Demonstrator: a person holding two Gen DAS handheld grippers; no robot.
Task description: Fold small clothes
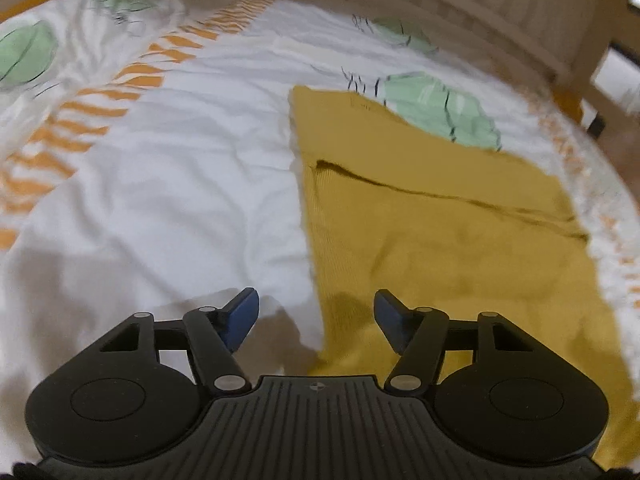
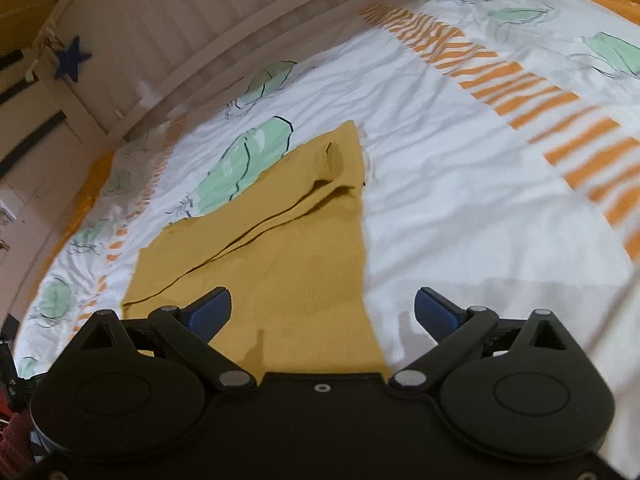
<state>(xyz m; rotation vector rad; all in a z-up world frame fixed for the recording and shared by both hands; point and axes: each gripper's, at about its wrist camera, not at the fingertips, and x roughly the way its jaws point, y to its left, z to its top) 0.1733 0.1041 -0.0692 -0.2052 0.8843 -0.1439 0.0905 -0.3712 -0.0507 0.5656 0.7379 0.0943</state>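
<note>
- Mustard garment: near end hidden behind left gripper body, right side cut by frame edge; type of garment can't tell.
- Rt wrist view: garment's near edge hidden under right gripper.
- Bedsheet print blurred twd edges; far end cut off.
- Bed rail smeared, detail unclear.

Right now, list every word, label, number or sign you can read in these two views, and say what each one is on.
No readable text in either view.
Mustard garment: no label or print visible.
Bedsheet: only green leaf shapes and orange stripes, no lettering.
Blue star hanging on the bed rail: a shape, not text.
</note>
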